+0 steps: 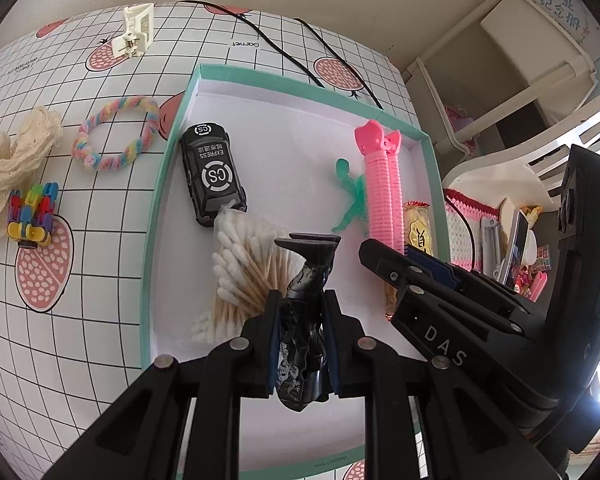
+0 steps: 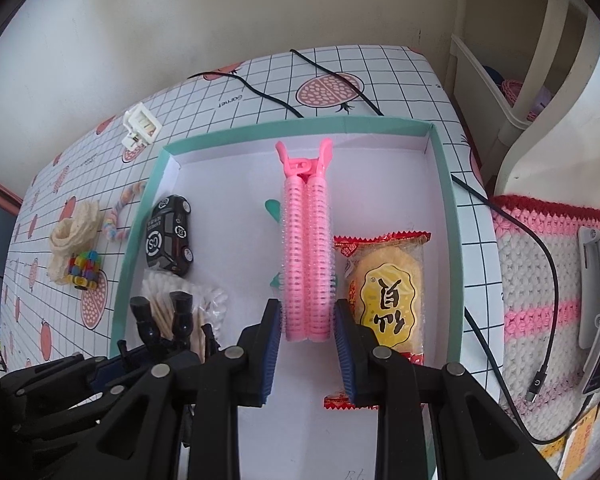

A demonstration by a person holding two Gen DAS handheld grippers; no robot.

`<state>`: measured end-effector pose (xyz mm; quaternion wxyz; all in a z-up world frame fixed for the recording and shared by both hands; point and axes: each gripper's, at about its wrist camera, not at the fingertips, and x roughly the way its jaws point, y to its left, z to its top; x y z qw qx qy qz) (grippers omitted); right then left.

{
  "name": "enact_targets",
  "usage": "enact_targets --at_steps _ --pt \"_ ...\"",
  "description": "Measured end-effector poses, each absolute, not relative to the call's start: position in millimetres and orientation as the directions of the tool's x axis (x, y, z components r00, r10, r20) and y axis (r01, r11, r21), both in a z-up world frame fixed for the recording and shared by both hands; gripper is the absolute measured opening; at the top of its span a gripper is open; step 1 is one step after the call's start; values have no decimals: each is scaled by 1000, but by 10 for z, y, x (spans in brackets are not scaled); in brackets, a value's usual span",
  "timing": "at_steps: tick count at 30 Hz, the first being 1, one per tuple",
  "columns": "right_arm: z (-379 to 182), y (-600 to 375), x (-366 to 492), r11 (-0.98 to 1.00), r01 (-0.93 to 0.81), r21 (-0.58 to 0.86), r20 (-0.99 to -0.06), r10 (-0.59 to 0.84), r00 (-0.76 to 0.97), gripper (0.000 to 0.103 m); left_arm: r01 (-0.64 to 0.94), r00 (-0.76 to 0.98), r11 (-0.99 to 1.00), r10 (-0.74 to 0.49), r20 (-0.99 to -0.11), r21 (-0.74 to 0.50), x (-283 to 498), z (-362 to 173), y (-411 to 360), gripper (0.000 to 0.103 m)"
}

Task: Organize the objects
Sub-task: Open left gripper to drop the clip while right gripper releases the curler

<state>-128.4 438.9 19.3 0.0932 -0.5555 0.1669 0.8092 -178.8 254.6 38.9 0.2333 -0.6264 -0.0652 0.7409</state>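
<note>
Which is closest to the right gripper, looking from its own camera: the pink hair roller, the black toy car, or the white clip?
1. Pink hair roller, between the right gripper's fingers.
2. Black toy car, left side of box.
3. White clip, outside the box, far left.

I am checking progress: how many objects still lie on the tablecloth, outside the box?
4: white clip near the far edge; rainbow ring beside the box; cream yarn left of it; colorful block toy in front of the yarn. Others may be out of view.
</note>
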Motion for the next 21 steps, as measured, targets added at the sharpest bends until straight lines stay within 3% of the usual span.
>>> enact_targets --at_steps 15,21 --pt "198 4370 -1296 -931 -328 162 -936 -39 -350 30 -252 -96 -878 440 -893 -406 -1778 379 2500 20" --pt "305 4375 -1284 -930 -329 161 -933 -34 -359 32 -261 -117 -883 430 -895 -390 -1771 486 2467 30"
